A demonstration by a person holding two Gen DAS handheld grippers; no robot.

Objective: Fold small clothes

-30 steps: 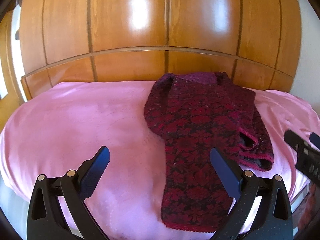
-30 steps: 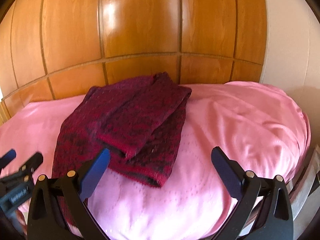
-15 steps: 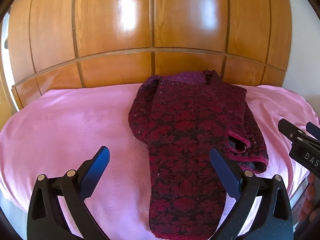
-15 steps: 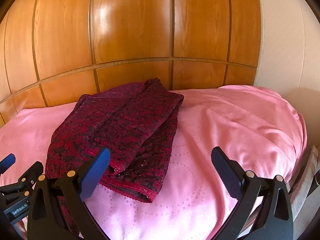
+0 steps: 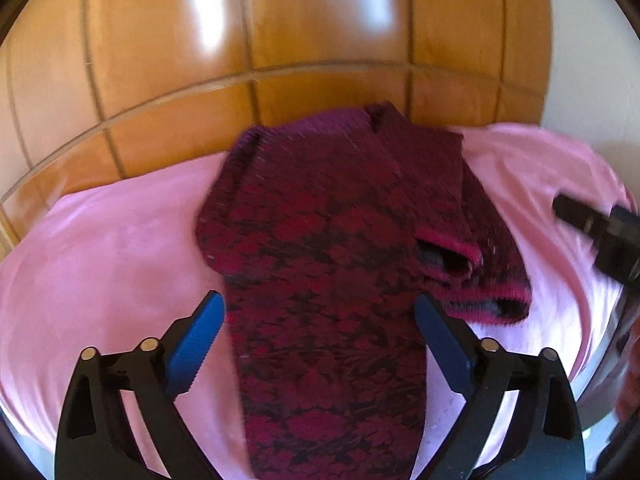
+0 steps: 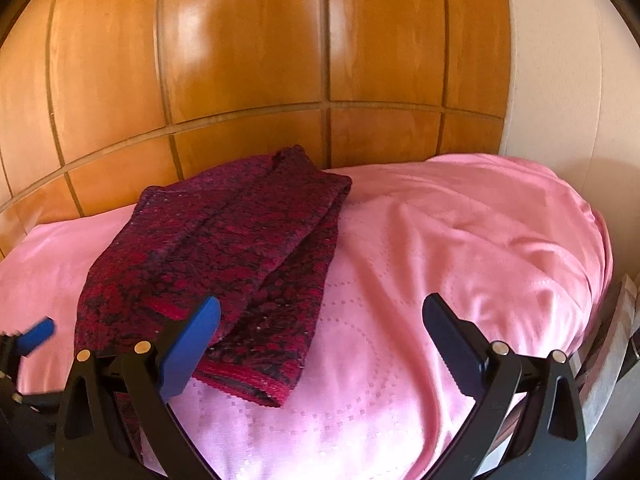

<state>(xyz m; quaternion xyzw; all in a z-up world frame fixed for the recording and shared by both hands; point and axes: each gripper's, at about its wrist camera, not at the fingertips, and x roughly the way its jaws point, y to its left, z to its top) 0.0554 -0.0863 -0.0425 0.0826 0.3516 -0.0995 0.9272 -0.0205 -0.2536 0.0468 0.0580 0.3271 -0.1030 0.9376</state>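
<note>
your left tool (image 5: 318, 354) is closing, jaws astride the dark red sweater (image 5: 332, 264) strip, pads not pressing. your right tool (image 6: 320, 344) is spread wide, the sweater at ten o'clock on the pink bed (image 6: 460, 248).

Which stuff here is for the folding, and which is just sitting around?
For the folding:
- red patterned sweater
- left gripper, jaws closing, sweater between them, not pinched
- right gripper, open

Just there:
- pink bedspread
- wooden panels
- pale wall
</note>
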